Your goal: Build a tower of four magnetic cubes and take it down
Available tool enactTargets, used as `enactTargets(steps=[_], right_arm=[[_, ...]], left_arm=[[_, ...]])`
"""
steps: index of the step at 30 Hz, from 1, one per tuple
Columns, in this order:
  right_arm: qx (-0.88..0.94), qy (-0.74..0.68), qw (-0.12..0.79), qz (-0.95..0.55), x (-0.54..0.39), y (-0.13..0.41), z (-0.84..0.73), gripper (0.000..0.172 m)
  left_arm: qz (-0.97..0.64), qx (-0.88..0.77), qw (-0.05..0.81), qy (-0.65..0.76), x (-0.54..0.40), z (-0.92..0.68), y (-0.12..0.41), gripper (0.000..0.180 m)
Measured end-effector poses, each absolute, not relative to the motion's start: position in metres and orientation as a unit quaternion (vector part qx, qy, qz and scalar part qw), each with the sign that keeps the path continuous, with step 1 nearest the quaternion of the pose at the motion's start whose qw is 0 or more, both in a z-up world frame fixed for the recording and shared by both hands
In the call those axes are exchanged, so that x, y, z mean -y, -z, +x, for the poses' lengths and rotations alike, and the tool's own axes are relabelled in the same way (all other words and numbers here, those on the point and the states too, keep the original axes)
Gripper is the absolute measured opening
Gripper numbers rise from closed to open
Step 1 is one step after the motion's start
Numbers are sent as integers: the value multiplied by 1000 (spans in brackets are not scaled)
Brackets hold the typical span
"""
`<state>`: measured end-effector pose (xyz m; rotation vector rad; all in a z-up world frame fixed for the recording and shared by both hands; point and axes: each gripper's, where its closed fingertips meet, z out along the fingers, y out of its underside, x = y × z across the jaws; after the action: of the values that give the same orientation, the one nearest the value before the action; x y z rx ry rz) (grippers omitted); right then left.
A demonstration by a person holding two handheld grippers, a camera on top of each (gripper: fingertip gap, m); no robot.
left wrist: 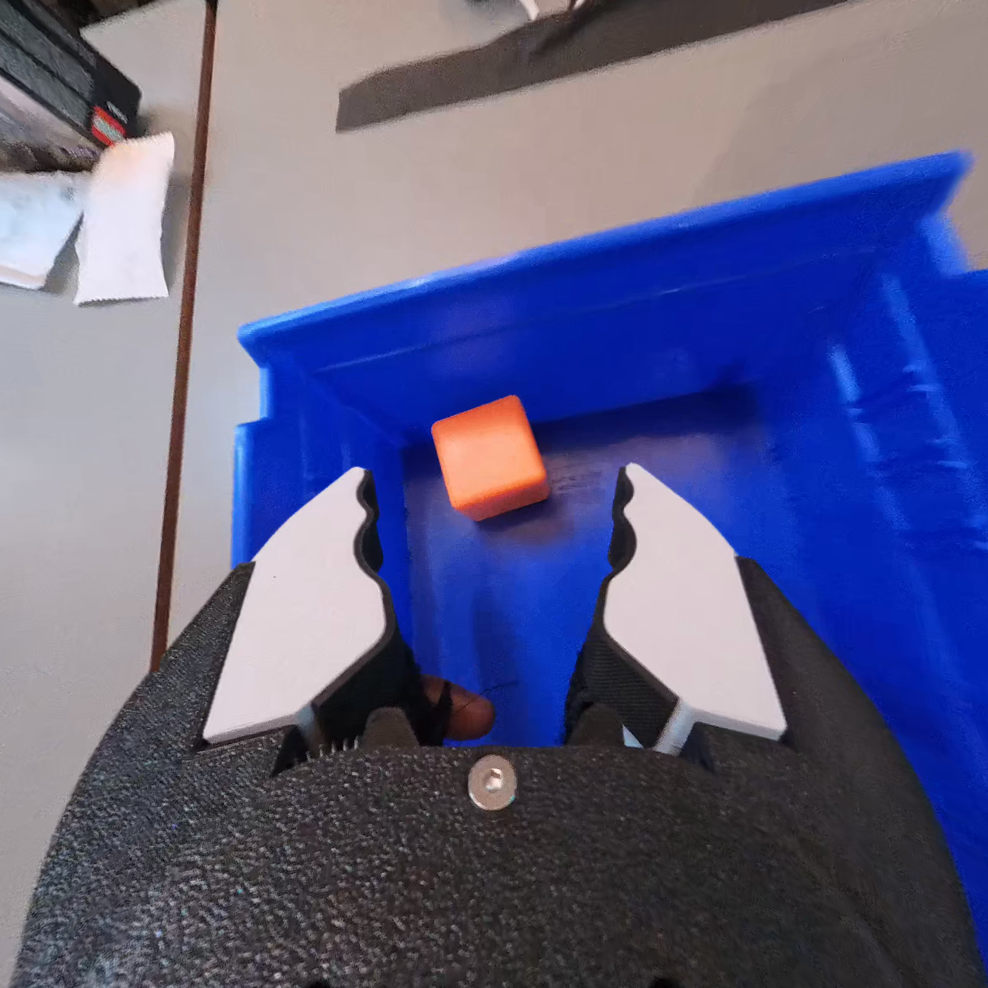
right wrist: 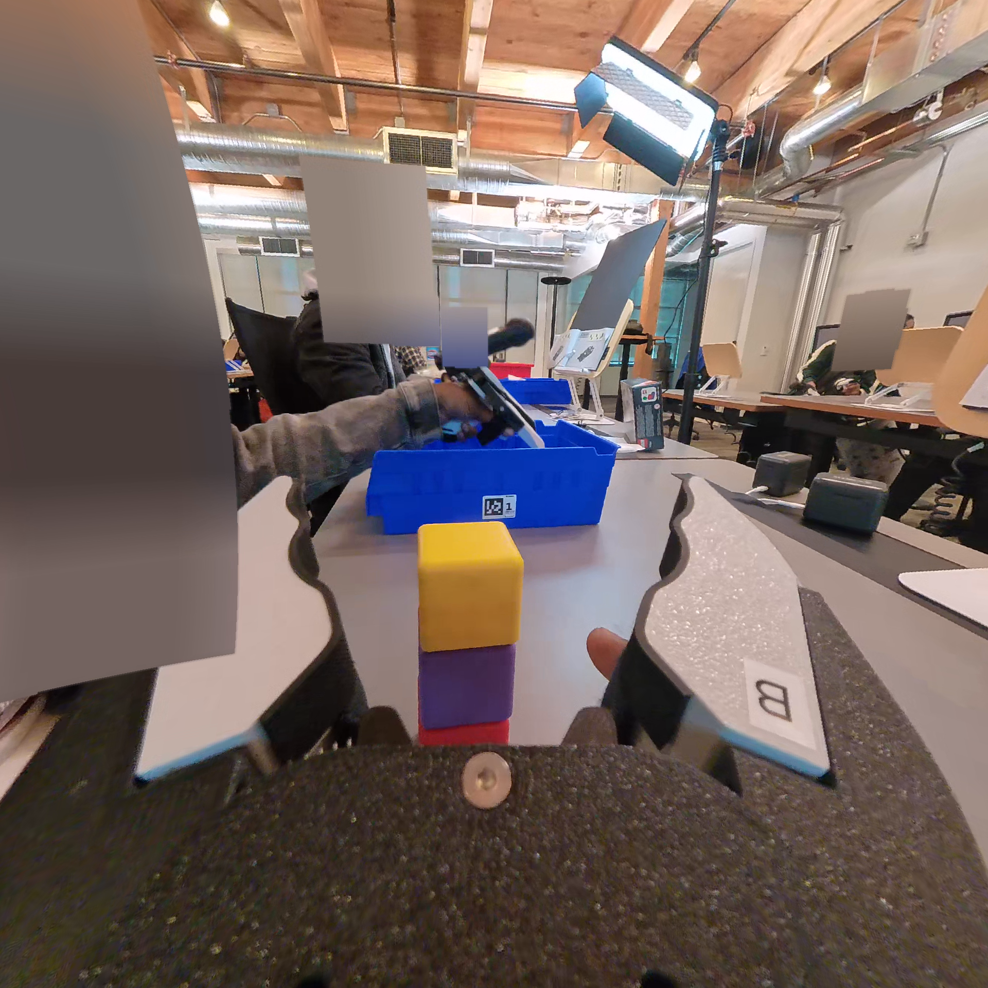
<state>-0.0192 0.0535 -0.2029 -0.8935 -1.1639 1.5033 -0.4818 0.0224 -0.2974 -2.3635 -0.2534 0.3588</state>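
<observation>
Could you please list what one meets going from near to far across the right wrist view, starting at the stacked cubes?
Red cube → purple cube → yellow cube atop the stack → blue bin → left gripper reaching into the bin → studio light.

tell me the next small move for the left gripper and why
Probably lower the open left gripper around the orange cube in the blue bin and close. The tower shows only yellow, purple and red cubes, so a fourth seems needed.
</observation>
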Motion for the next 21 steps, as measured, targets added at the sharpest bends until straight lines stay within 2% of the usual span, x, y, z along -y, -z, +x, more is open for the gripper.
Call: enactTargets(steps=[5, 6, 7, 8, 10, 13, 17, 19, 21], right_arm=[[484, -617, 498, -369, -53, 204, -20, 126], [486, -617, 498, -369, -53, 205, -20, 126], [487, -616, 497, -368, -52, 205, -20, 126], [489, -616, 496, -367, -51, 205, -20, 126], [490, -615, 496, -367, -51, 205, -20, 125], [488, -617, 499, -363, -51, 204, -20, 123], [492, -603, 521, -351, -48, 200, -20, 118], [490, -584, 550, -341, -48, 193, -19, 116], [472, -568, 588, -329, -48, 179, -17, 115]], left_arm=[[-929, 132, 335, -85, -34, -487, 335, 86], [-930, 134, 332, -85, -35, -489, 341, 80], [-932, 128, 328, -83, -36, -491, 347, 58], [-929, 121, 339, -84, -37, -493, 349, 52], [-917, 133, 372, -61, -38, -492, 341, 52], [-841, 137, 524, 8, -41, -470, 280, 51], [-636, 115, 718, 258, -19, -384, 163, 51], [-541, 89, 737, 395, 1, -333, 124, 50], [-499, 65, 729, 464, 12, -287, 109, 50]])
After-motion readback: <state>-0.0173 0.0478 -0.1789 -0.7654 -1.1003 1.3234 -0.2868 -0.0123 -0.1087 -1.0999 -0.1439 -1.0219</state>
